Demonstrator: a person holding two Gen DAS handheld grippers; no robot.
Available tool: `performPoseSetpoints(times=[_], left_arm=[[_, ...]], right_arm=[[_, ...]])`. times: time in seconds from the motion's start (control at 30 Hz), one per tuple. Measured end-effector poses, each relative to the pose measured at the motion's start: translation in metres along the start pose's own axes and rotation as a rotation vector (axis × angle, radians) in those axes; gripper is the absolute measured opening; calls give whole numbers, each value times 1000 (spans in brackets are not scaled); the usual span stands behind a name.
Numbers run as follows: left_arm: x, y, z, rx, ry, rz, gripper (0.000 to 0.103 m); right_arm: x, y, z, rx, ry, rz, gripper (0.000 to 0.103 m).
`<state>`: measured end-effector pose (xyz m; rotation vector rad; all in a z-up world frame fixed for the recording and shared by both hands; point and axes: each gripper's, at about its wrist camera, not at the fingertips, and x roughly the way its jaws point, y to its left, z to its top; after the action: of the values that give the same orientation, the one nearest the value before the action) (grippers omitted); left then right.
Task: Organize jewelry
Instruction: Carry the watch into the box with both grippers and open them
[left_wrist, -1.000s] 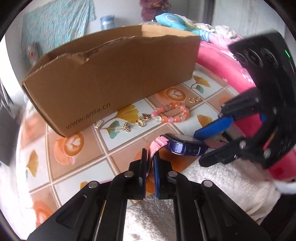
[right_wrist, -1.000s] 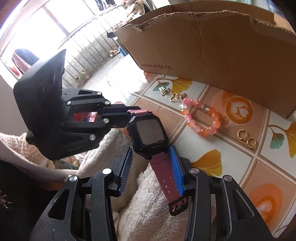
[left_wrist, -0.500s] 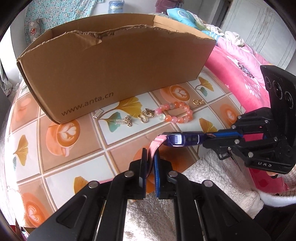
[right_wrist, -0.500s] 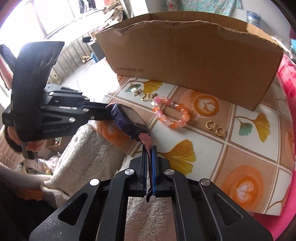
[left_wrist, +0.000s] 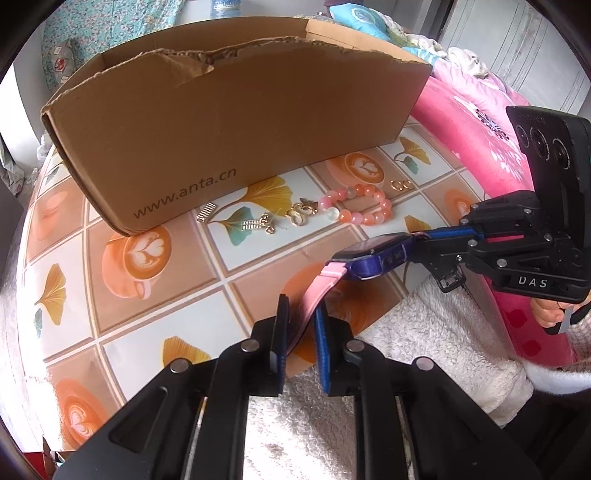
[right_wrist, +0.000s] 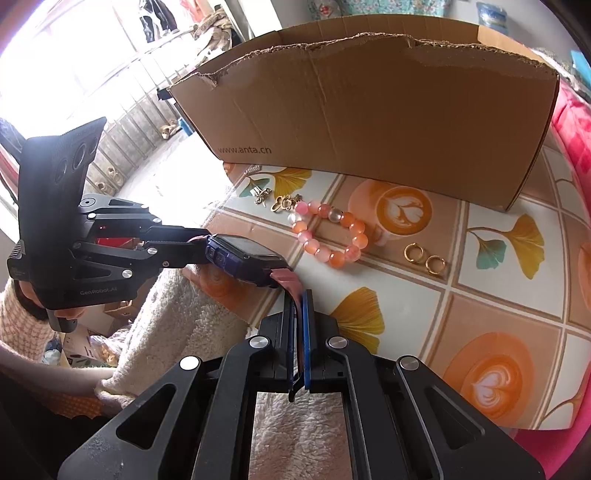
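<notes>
Both hand-held grippers grasp the watch (left_wrist: 373, 254) above the table (left_wrist: 155, 306): left hand-held gripper (left_wrist: 299, 332) pinches one strap, right hand-held gripper (right_wrist: 298, 325) the other. Bracelet (left_wrist: 356, 210) lies at twelve o'clock, before the box (left_wrist: 240, 118).

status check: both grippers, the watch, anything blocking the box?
Left hand-held gripper and right hand-held gripper each shut on a strap of the watch, held above the table. Cardboard box behind; bead bracelet between.
</notes>
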<state>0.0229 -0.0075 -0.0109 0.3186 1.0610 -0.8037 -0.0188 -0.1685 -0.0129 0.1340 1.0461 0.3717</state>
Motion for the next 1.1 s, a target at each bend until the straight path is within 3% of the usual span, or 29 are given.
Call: performPoseSetpoints(times=[0.13,0.5,0.77,0.93,1.1], left_arm=[[-8,-7,-2,32,-41,28,3],[-68,-25,7,62,-183,24,3],[-125,-21,73,114,-342,39,3],[-115,7,132,85,-328,36,3],[-66,53,187,-16,-165,-18,3]], right_arm=[[-8,11,-4,-23,-19,-15,1],[-67,36,10,-83,-146,-47,1],[-116,31,86,-181,-272,-50,1],[-101,-8,149,-165,-201,-11,1],[-53,-48,196,-111,-6,15,1]])
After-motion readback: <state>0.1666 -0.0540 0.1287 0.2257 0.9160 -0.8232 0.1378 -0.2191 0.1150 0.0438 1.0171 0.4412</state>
